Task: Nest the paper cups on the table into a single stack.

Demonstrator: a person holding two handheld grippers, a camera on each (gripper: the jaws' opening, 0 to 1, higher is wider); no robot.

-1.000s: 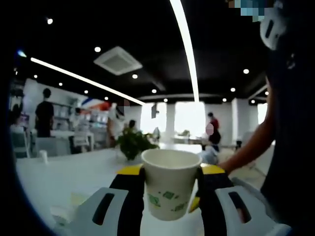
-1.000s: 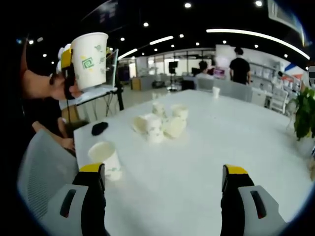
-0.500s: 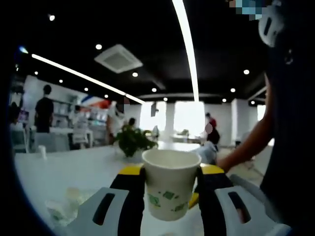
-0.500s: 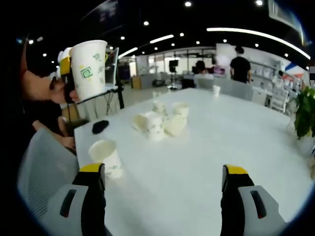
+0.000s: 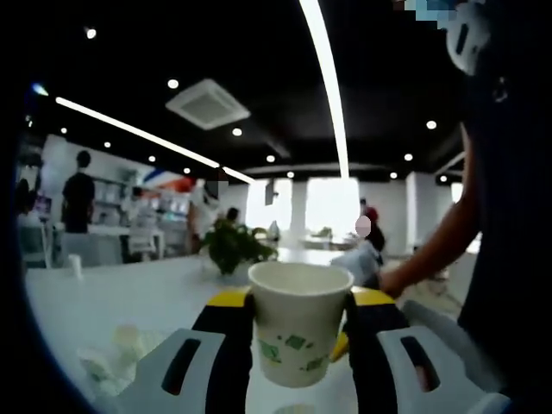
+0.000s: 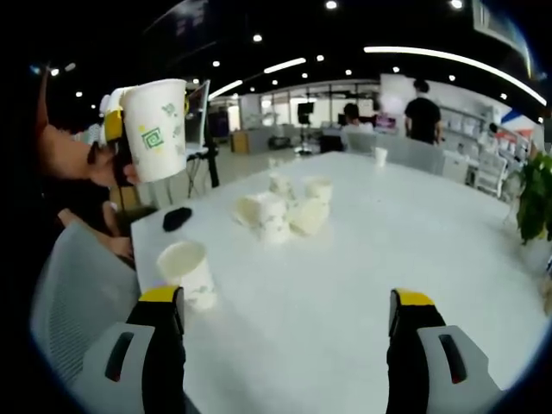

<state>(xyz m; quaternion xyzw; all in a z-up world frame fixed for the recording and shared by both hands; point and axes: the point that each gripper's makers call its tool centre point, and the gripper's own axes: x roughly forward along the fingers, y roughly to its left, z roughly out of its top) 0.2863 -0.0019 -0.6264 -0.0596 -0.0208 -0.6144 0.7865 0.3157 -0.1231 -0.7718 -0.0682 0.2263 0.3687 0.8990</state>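
The left gripper [image 5: 297, 332] pinches an upright paper cup [image 5: 298, 319], now carried slightly lower and closer above the lone cup [image 6: 188, 274] at the table [image 6: 362, 259] edge, likely the nesting target. The right gripper [image 6: 289, 345] stays spread, holding nothing, near that lone cup, with the cup pile [image 6: 280, 211] beyond.

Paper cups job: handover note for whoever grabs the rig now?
Left tool: shut on a paper cup, upright, held in the air above the table's near-left corner.
Right tool: open, holding nothing, over the white table.
On the table: one upright cup near the left edge, and a loose cluster of cups further in, some tipped over.
Done: one cup picked up. Nothing nested yet.
Left: nest them all into one stack.
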